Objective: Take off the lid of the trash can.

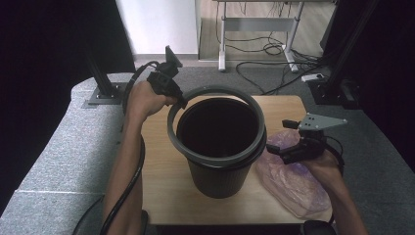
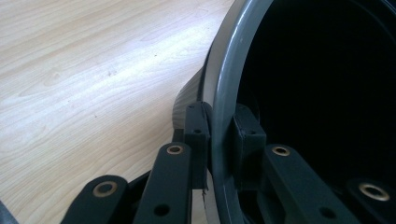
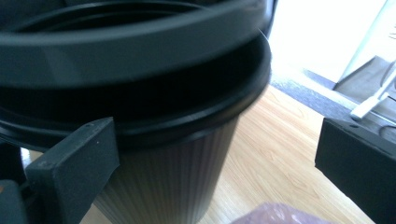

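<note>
left gripper (image 1: 178,100) lifting ring (image 1: 215,127) off bin (image 1: 220,166)
bin stands mid wooden surface (image 1: 161,161); ring tilted, raised at left, fingers (image 2: 198,126) clamped on its rim. right gripper (image 1: 279,149) beside bin, fingers wide, over pink bag (image 1: 293,181). grey carpet, cables and desk legs beyond.

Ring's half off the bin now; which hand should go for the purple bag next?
Probably the right. The right gripper is open and beside the purple bag, while the left gripper is clamped on the grey ring above the bin.
</note>
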